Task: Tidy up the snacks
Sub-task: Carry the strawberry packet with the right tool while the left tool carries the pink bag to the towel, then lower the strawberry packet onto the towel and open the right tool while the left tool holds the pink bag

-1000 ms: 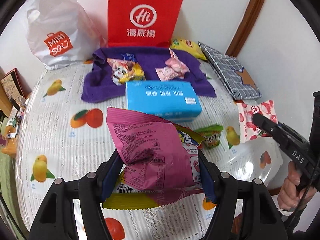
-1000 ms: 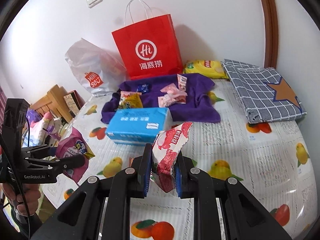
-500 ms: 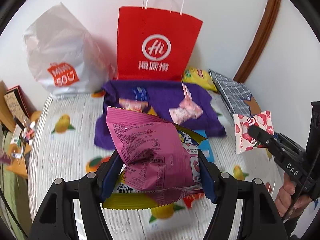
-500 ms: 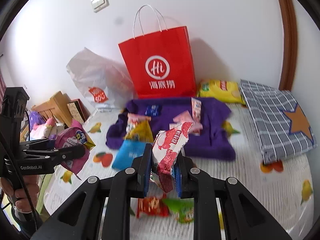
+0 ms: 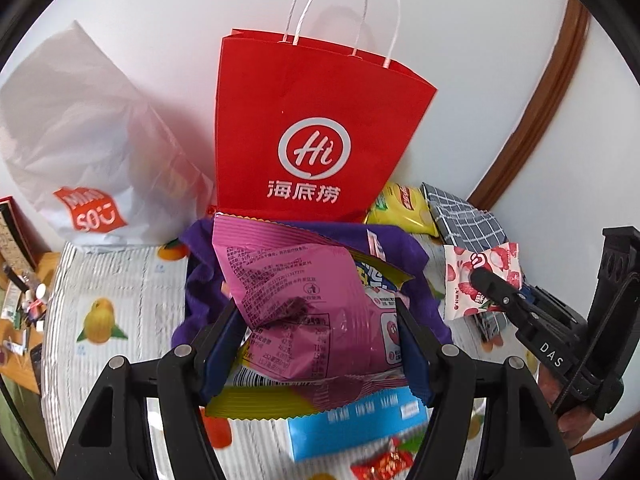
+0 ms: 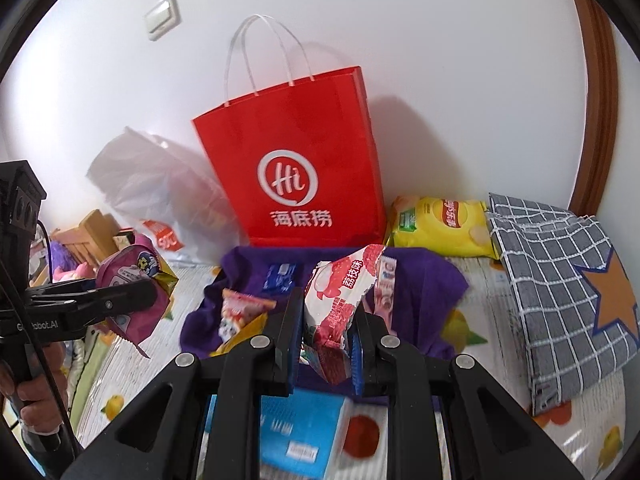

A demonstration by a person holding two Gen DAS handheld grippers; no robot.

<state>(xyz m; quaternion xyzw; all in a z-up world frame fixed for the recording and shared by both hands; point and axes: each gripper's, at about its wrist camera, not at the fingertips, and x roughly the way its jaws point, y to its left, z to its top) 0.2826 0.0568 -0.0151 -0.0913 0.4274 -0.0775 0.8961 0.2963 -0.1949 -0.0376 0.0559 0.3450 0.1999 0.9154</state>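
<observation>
Pink crinkled snack bag point(image 5: 320, 312) clamped in left tongs point(image 5: 320, 344); right tongs point(image 6: 326, 336) grip a seemingly lychee-printed packet point(image 6: 340, 292).

paper bag point(image 5: 312, 120): red, white circle logo and white lettering
plastic bag point(image 5: 80, 128): white, orange-red patch
snack pack point(image 5: 304, 304): magenta, yellow edge, black print
lychee pack point(image 6: 340, 296): white and red, pink fruit
cloth point(image 6: 420, 280): purple
crisps bag point(image 6: 440, 224): yellow
folded fabric point(image 6: 560, 280): grey with white checks, orange star
tissue pack point(image 6: 304, 428): blue
desk cover point(image 5: 120, 280): white, printed fruit
</observation>
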